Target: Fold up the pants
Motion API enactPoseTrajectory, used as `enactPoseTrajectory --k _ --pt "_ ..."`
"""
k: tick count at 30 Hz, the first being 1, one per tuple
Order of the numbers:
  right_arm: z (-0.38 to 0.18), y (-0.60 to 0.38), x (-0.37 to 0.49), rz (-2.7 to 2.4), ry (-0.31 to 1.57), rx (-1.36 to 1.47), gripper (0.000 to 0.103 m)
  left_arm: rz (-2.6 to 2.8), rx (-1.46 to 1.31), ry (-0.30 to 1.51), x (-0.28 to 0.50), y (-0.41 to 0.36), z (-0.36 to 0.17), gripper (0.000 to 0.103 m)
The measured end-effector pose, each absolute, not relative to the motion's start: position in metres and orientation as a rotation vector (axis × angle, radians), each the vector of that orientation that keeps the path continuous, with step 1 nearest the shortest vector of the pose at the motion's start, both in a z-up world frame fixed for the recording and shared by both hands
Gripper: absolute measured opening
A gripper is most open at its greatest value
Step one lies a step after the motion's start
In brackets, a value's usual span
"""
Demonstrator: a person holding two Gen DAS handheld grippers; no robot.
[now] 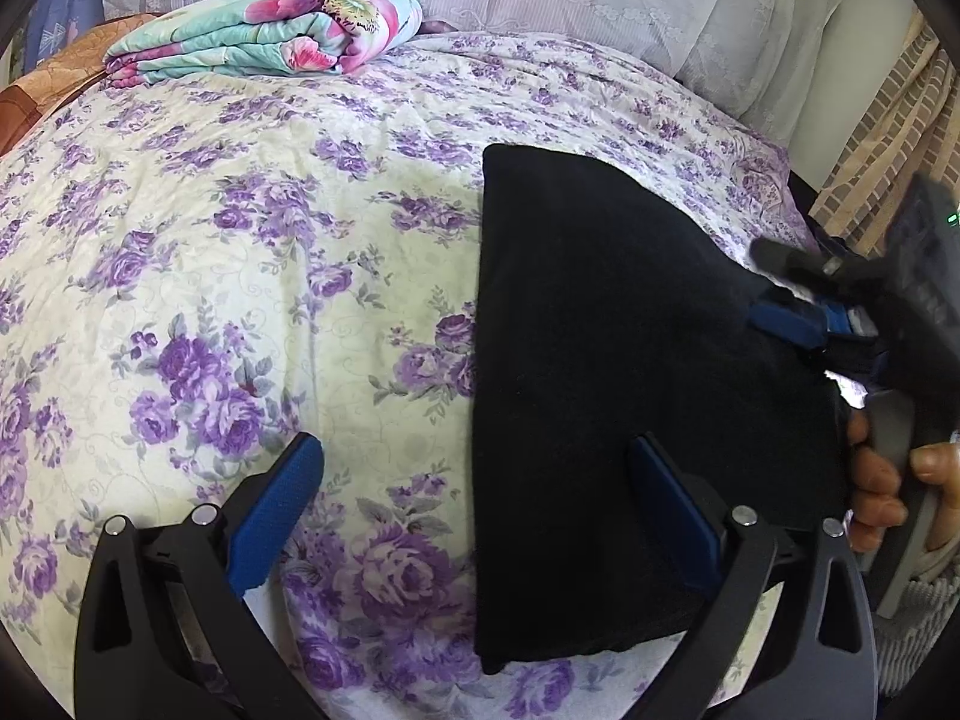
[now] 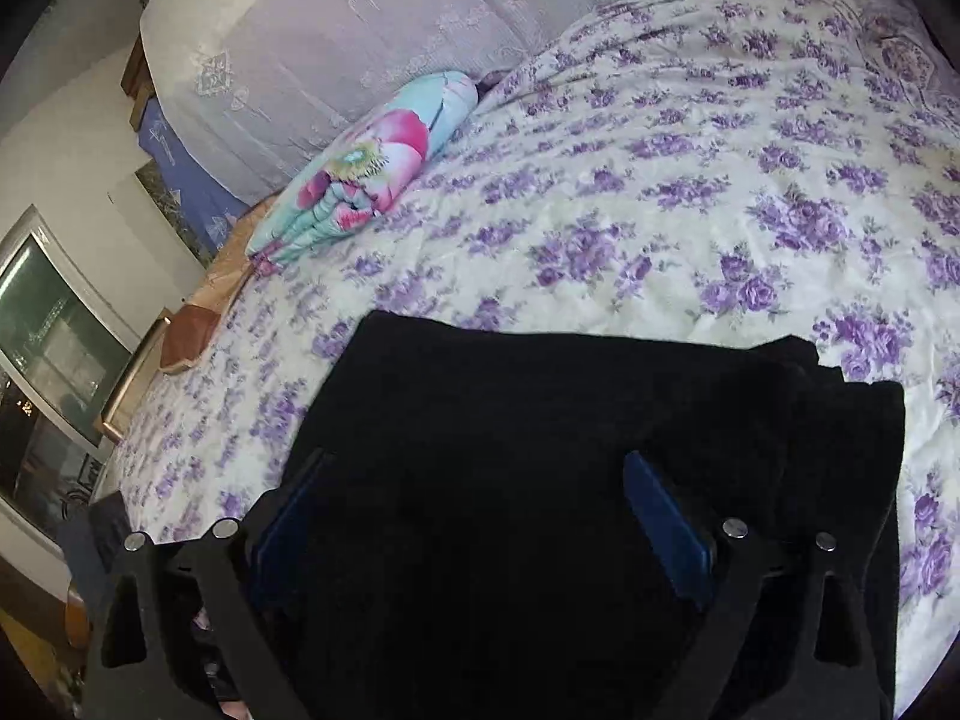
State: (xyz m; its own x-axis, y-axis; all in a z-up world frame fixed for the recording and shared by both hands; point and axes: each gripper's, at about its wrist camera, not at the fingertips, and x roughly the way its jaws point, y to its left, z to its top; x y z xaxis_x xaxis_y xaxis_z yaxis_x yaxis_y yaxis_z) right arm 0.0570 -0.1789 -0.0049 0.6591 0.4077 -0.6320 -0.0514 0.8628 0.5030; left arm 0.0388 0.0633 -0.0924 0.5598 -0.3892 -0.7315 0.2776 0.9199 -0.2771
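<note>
Black pants [image 1: 630, 390] lie folded flat on the bed [image 1: 240, 240], both grippers' jaws wide open and gripping nothing: left gripper [image 1: 474, 504] straddles the near edge, right gripper [image 2: 474, 510] hovers over the cloth; next, press layers flat and square the edges.
</note>
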Motion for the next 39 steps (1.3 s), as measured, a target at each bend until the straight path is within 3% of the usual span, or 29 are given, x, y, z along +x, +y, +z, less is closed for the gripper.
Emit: enactPoseTrajectory --k 5,10,15,21,25,30,39 --pt "0.011 -0.137 0.101 0.5 0.874 0.578 0.098 -0.395 -0.135 0.894 0.039 0.064 -0.092 0.099" --pt "-0.04 -0.111 0.16 0.427 1.061 0.581 0.098 -0.394 -0.134 0.894 0.039 0.064 -0.092 0.099" --pt "-0.002 -0.12 0.125 0.403 0.933 0.499 0.098 -0.397 -0.132 0.896 0.038 0.063 -0.093 0.099" --pt "0.056 -0.201 0.035 0.22 0.717 0.31 0.099 -0.402 -0.138 0.909 0.038 0.063 -0.089 0.099" --pt "0.033 -0.262 -0.007 0.043 0.774 0.274 0.099 -0.469 -0.177 0.907 0.042 0.064 -0.071 0.099" --pt "-0.022 -0.318 -0.034 0.066 0.896 0.511 0.099 -0.499 -0.155 0.891 0.054 0.055 -0.053 0.099" --pt "-0.055 -0.305 -0.017 0.235 0.847 0.674 0.1 -0.515 -0.174 1.002 0.08 0.045 -0.086 0.099"
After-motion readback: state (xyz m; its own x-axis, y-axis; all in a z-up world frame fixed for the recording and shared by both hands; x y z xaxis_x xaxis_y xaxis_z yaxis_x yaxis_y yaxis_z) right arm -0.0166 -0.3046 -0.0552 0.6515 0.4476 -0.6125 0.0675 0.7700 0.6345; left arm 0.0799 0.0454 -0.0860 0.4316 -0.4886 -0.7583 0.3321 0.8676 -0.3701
